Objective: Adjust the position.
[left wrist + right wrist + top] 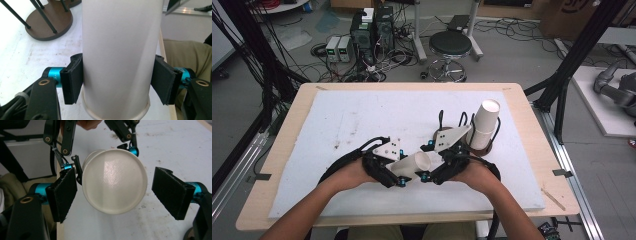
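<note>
A white paper cup [412, 165] lies level above the white mat, near the table's front. My left gripper [401, 167] is shut on it, with both black pads pressing the cup's [120, 50] sides. My right gripper [428, 161] faces it from the right and stands open. The cup's round end [113, 181] sits between the right gripper's [118, 195] spread pads [172, 192] without touching them. A stack of white cups [484, 122] leans on a brown round stand [479, 147] with black wire posts, just behind my right hand.
The white mat [352, 120] covers a wooden table [532, 130]. A brown stand base [48, 22] lies beyond the held cup. On the floor behind are a black stool [450, 47], electronics boxes [362, 35] and cables. Black frame posts [572, 60] flank the table.
</note>
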A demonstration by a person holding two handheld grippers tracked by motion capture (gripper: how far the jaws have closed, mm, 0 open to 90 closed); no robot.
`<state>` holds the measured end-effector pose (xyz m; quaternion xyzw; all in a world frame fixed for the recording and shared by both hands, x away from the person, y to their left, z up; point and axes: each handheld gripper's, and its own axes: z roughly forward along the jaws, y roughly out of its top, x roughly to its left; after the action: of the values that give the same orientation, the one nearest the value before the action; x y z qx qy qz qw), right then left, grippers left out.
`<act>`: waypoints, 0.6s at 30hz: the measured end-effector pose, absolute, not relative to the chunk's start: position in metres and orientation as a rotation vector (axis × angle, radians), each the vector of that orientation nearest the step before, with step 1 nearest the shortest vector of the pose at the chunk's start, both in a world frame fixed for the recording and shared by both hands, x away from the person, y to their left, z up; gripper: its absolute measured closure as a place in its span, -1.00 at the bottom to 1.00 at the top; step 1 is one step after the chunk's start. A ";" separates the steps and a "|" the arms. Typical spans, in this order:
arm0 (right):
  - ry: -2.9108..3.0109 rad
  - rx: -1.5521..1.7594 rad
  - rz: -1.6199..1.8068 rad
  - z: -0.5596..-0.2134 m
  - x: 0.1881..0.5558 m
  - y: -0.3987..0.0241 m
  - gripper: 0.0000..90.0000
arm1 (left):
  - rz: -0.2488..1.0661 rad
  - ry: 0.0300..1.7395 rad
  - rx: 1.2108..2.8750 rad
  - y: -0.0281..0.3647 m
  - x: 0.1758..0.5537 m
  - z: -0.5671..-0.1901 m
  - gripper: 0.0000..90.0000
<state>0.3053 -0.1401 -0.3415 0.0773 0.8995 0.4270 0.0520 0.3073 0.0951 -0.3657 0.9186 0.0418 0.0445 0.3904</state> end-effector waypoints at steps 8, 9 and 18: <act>2.804 0.175 1.216 -0.346 0.309 -0.128 -0.53 | 0.087 0.083 2.372 0.092 0.306 -0.368 -0.28; 2.814 0.169 1.210 -0.346 0.308 -0.127 -0.53 | 0.081 0.083 2.375 0.092 0.306 -0.369 -0.28; 2.867 0.102 1.139 -0.351 0.308 -0.121 -0.36 | 0.062 0.064 2.408 0.088 0.306 -0.370 -0.28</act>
<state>0.3081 -0.1209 -0.3507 0.0331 0.9284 0.3690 0.0275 0.3056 0.0877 -0.3701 0.9332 0.0248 0.0240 0.3577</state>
